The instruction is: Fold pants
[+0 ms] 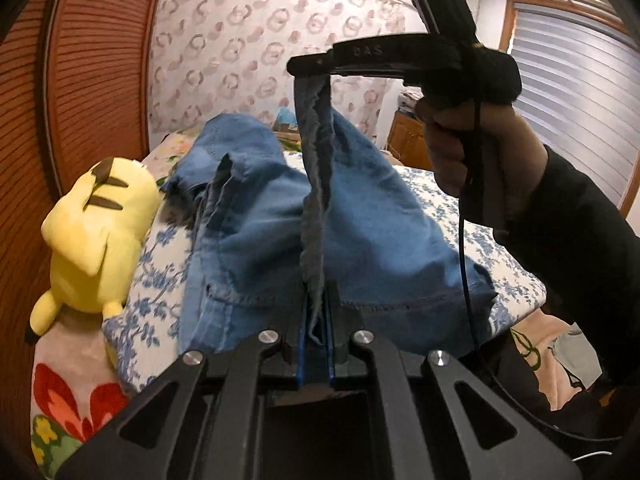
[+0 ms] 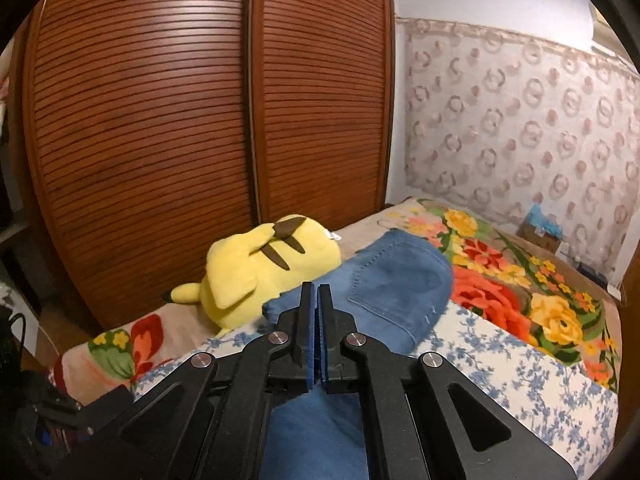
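1. On the bed (image 2: pixel 520 364), the blue pants (image 1: pixel 360 232) were seen lifted at their near end, while the far end rested on the floral bedding beside a yellow plush toy (image 1: pixel 96 232).
2. The frayed hem edge was stretched as a taut band between the two tools, its long axis running up and away from the left gripper (image 1: pixel 316 312) toward the right gripper (image 1: pixel 310 70).
3. The left gripper's jaws were pressed together on the lower end of that band.
4. The right gripper's jaws were likewise pinched on the upper end, held higher and further forward, its handle gripped by a hand (image 1: pixel 468 148) in a dark sleeve.
5. The coming move was judged to depend on both ends being carried forward along the trouser length.
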Motion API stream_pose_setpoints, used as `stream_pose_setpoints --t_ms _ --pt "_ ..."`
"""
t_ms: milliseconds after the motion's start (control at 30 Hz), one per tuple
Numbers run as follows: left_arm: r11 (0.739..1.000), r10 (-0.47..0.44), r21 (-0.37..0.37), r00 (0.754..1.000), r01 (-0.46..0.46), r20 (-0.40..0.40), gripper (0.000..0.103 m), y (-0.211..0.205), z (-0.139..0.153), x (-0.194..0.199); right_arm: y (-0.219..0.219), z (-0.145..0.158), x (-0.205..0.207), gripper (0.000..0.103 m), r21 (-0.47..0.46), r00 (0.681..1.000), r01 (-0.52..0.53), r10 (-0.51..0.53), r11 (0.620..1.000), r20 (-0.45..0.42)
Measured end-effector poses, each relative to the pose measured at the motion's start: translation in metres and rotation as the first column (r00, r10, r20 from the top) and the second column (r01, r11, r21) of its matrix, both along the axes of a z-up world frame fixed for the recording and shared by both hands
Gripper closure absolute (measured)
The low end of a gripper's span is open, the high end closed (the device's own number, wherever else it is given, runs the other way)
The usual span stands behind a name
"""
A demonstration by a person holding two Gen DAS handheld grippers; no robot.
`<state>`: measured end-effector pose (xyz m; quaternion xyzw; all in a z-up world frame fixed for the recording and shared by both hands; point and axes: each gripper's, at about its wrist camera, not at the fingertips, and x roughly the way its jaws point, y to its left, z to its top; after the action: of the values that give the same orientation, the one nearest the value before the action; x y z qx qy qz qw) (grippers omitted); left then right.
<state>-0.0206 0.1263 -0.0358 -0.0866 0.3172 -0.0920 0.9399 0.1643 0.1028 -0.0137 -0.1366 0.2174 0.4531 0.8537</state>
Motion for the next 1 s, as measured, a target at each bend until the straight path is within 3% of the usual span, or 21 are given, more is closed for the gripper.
stream_pose_setpoints --t_ms 167,300,367,433,533,600,767,1000 --pt "1.0 0.018 0.023 0.998 -0.016 -0.058 0.098 0.0 -0.019 0.005 0.026 -0.019 0.004 0.103 -0.049 1.0 0.003 -0.005 0.999 -0.021" --pt "0.997 0.041 0.063 0.996 -0.036 -0.083 0.091 -0.001 -0.029 0.009 0.031 -0.032 0.006 0.103 -0.082 0.999 0.021 -0.025 0.996 -0.044" --pt "0.997 0.046 0.068 0.995 -0.04 -0.084 0.083 0.0 -0.03 0.01 0.026 -0.035 0.009 0.103 -0.089 0.997 0.038 -0.043 0.995 -0.066" --pt "0.994 0.064 0.088 0.995 -0.057 -0.075 0.066 0.001 -0.028 0.011 0.015 -0.032 0.011 0.094 -0.089 0.996 0.053 -0.059 0.995 -0.065" --pt "0.994 0.071 0.091 0.996 -0.066 -0.061 0.058 0.004 -0.024 0.011 -0.018 -0.024 0.013 0.071 -0.075 0.995 0.079 -0.083 0.994 -0.058" --pt "0.992 0.082 0.099 0.995 -0.077 -0.052 0.05 0.004 -0.021 0.011 -0.052 -0.02 0.014 0.067 -0.072 0.992 0.108 -0.112 0.992 -0.061" --pt "0.993 0.075 0.096 0.997 -0.072 -0.028 0.043 0.002 -0.015 0.013 -0.126 -0.029 0.004 0.066 -0.11 0.98 0.184 -0.19 0.977 -0.053" --pt "0.993 0.053 0.103 0.998 -0.05 -0.034 0.043 -0.015 -0.015 0.026 -0.208 -0.085 -0.021 0.066 -0.174 0.934 0.292 -0.32 0.94 -0.161"
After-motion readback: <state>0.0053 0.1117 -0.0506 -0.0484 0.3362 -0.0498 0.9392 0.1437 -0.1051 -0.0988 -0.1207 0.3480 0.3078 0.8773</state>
